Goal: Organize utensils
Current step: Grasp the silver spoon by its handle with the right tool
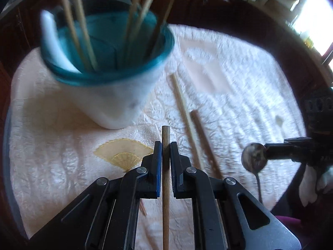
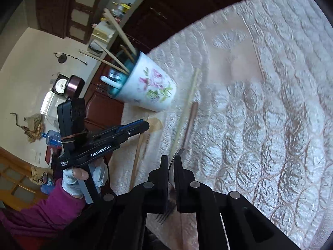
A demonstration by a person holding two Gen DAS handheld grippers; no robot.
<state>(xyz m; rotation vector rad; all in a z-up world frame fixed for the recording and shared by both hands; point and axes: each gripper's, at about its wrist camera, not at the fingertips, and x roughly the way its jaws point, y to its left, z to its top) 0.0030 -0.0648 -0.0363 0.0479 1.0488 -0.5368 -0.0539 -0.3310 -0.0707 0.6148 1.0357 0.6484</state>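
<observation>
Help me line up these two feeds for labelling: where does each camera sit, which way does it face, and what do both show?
Left wrist: on the left gripper, looking down along its fingers, shut on a wooden chopstick; ahead the cup, at right the right gripper with a spoon.
Right wrist: on the right gripper, facing across the tablecloth; at left the left gripper, a gloved hand and sleeve.
Shared: cup, two loose chopsticks, tablecloth.
</observation>
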